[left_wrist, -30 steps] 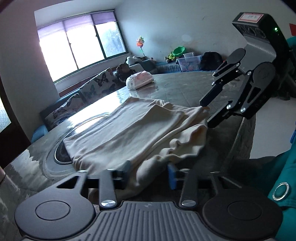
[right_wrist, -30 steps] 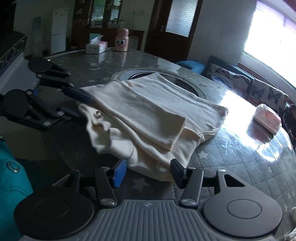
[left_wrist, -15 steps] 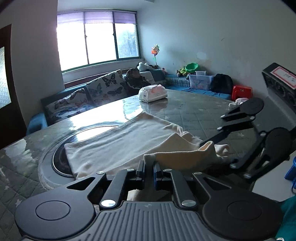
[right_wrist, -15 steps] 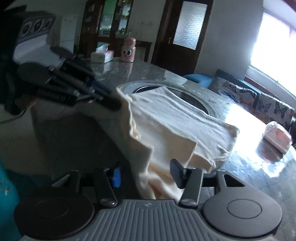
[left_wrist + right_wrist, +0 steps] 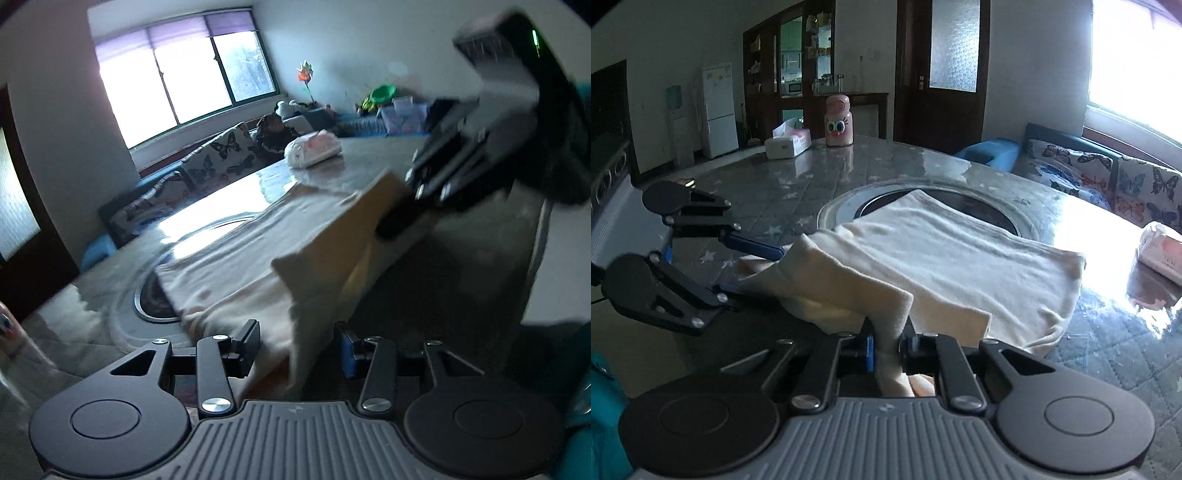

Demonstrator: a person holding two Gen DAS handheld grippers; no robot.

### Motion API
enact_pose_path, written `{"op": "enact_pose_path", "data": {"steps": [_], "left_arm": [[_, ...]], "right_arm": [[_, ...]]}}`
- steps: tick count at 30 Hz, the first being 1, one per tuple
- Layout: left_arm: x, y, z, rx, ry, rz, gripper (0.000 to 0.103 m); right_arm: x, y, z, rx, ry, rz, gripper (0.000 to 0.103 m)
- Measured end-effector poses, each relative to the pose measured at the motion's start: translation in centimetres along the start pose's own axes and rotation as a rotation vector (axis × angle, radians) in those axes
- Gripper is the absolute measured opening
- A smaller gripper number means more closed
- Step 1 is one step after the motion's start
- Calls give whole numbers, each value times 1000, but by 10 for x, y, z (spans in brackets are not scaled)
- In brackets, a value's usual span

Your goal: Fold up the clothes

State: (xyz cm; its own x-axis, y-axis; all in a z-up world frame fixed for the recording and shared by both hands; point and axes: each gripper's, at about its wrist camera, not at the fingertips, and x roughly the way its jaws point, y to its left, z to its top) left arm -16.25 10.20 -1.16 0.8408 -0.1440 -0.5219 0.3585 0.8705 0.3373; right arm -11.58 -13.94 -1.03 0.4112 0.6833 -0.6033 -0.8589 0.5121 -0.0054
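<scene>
My right gripper (image 5: pixel 887 345) has just been closing, and its 2 pads now pinch a raised fold of the cream garment (image 5: pixel 945 258) between them. The cloth rises from the pads in a ridge and runs forward onto the table (image 5: pixel 849 173), where the rest of the garment lies flat, partly over the round inset just ahead.

My left gripper (image 5: pixel 295 343) has just been opening. Its jaws stand apart with a hanging corner of the garment between them, and neither pad appears to press on it. I judge this side released or about to be re-gripped.

Risks from here, nearest first:

1. Single-point hold. With only the right pads clamped, the near edge can sag and drag the lower layers off square. Cause: the left side carries no load.
2. Slip at the right pads. The pinch sits on a thin ridge close to the cloth's edge, so a quick pull could draw it out.
3. Layer pick-up. The pinch may hold more than 1 layer. I cannot tell how many from either view.
4. Collision. In the left view the right gripper sits close ahead and to the right, blurred, so the 2 linkages could meet.
5. The tissue pack (image 5: pixel 1161 249), beyond and to the right, could be swept by the cloth.
</scene>
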Motion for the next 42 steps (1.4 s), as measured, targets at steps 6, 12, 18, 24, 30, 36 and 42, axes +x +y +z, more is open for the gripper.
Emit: {"op": "enact_pose_path", "data": {"steps": [6,12,18,24,30,36,42], "left_arm": [[4,-5,-8,110,-1,29,26],[-12,-5,-5,109,-33,-6,16],[-48,-8,2,98,-29,-105,16],[-86,-4,9,1,-14,-214,17],[-63,22,29,-105,-12,-215,17],[-6,62,51,-143,15,-208,18],[72,91,54,-219,83,-168,22]], "right_arm": [[-4,3,0,26,-27,-21,9],[-23,13,3,-6,-73,-28,9],[-56,24,3,-36,-75,13,9],[-98,45,4,-53,-55,61,9],[-87,23,28,-21,-71,43,9],[-44,-24,59,5,-57,4,9],[28,-65,76,40,-2,-58,9]]}}
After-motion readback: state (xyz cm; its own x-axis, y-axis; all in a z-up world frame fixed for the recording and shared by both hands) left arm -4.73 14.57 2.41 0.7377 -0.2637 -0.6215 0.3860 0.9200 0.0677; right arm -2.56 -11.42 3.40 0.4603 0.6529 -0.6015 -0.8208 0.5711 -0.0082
